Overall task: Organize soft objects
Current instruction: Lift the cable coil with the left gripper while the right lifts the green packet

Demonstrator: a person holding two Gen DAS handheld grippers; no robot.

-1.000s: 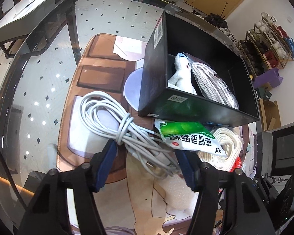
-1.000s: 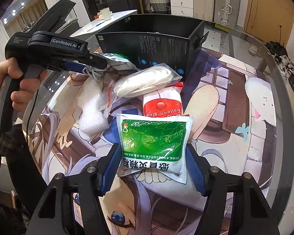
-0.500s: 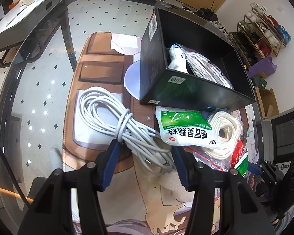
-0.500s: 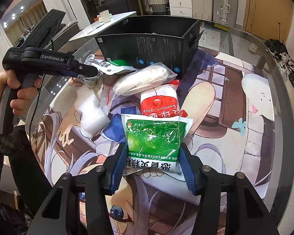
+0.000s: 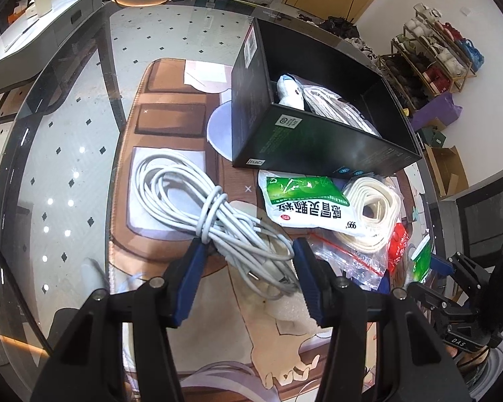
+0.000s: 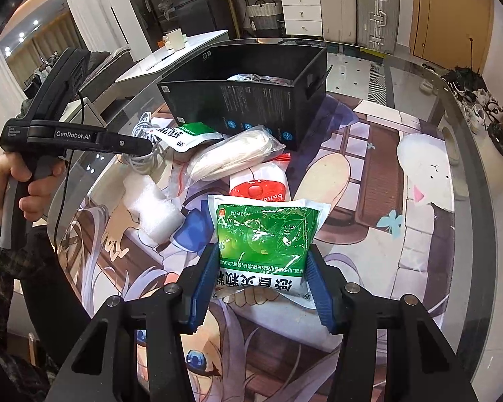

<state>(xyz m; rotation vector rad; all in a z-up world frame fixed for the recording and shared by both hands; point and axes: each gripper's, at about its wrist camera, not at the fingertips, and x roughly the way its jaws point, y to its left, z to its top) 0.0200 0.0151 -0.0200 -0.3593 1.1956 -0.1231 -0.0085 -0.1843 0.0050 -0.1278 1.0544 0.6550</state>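
Both grips tighter vs 1s ago: left gripper (image 5: 248, 261) pinches cable bundle (image 5: 198, 201), right gripper (image 6: 258, 281) clamps green pouch (image 6: 268, 234).

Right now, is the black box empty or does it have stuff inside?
Not empty. The open-topped black box holds a white plush toy and a bagged white cord bundle.

Pale diamond-dotted floor (image 5: 171, 38), wooden door (image 6: 452, 10), suitcases (image 6: 375, 16) (two, upright) nearby.

Both fisheye views are evenly and brightly lit from overhead, small ceiling lights being mirrored as white dots on the glossy glass surface (image 5: 60, 181), while edges are strongly bowed, corners are blackened, and the foreground is kept sharp.
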